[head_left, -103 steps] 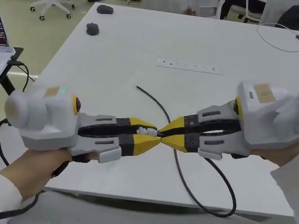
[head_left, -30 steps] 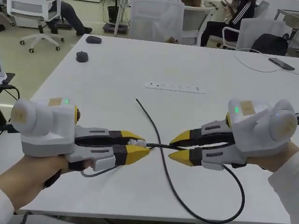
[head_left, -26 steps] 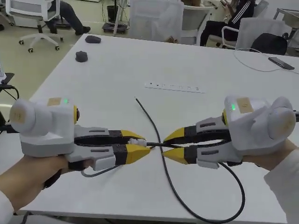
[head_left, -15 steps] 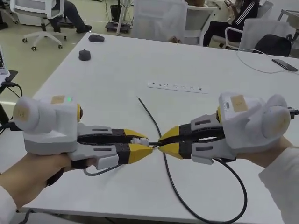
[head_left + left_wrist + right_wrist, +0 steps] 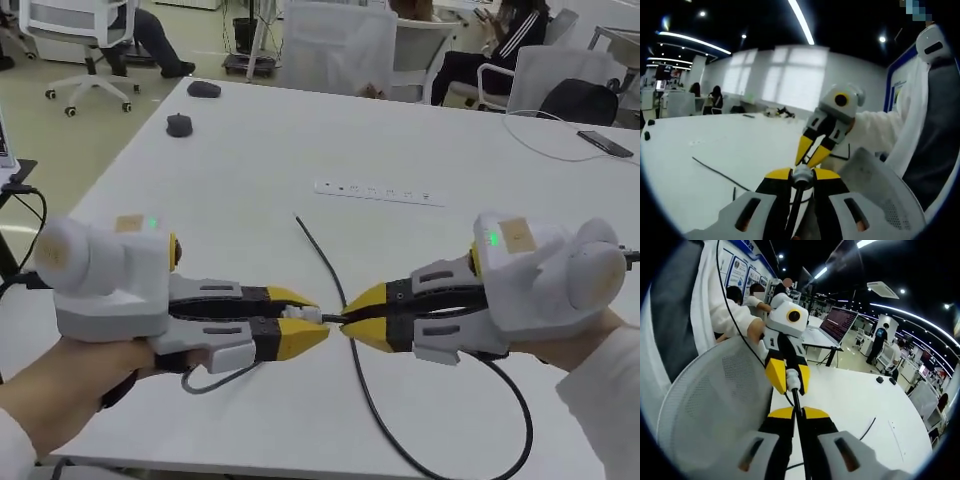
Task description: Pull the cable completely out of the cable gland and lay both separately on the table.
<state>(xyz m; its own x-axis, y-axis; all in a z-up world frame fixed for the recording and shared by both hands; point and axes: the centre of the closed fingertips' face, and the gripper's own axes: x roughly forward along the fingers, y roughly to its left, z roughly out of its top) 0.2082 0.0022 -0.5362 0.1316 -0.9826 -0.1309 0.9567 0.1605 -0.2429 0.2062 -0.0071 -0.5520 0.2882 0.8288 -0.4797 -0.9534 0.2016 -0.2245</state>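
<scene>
Meeting tip to tip above the white table (image 5: pixel 250 150), two grippers share the work. The left gripper (image 5: pixel 320 317) has its yellow, wedge-shaped jaws clamped on the cable gland (image 5: pixel 298 315), a small, pale, rounded fitting with a smooth face. The right gripper (image 5: pixel 348 321) has its jaws pinched tight on the cable (image 5: pixel 365 390) just beside the gland. The cable is thin, black and smooth-jacketed, and it runs through the gland. One stretch lies on the matte tabletop beyond the grippers, and another curls in a loop near the front edge.
</scene>
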